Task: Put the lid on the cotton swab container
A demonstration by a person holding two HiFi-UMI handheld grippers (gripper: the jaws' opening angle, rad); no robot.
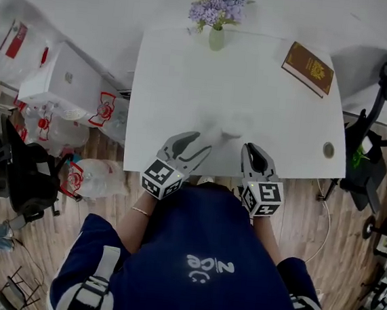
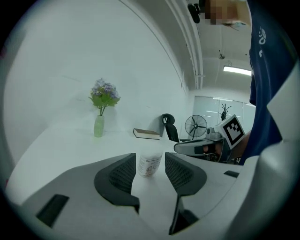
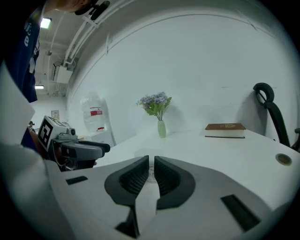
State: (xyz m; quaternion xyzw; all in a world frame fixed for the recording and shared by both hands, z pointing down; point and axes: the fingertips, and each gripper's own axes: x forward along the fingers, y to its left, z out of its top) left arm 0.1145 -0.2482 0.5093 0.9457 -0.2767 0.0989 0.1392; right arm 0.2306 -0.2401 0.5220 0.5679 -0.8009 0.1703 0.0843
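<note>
The cotton swab container (image 2: 149, 167), a small clear tub with a printed label, stands on the white table (image 1: 187, 82) a short way beyond my left gripper's tips. In the head view it shows only as a faint pale shape (image 1: 232, 126) near the table's front edge. My left gripper (image 2: 150, 158) is open, its jaws framing the container from a distance without touching it. My right gripper (image 3: 151, 161) hovers at the front edge (image 1: 251, 151), its jaws drawn to a narrow slit with nothing visible between them. I cannot make out the lid for certain.
A green vase of purple flowers (image 1: 218, 14) stands at the table's far edge and a brown book (image 1: 308, 68) lies at the far right. A round cable port (image 1: 328, 149) sits by the right edge. Office chairs (image 1: 374, 148) and boxes (image 1: 61, 80) flank the table.
</note>
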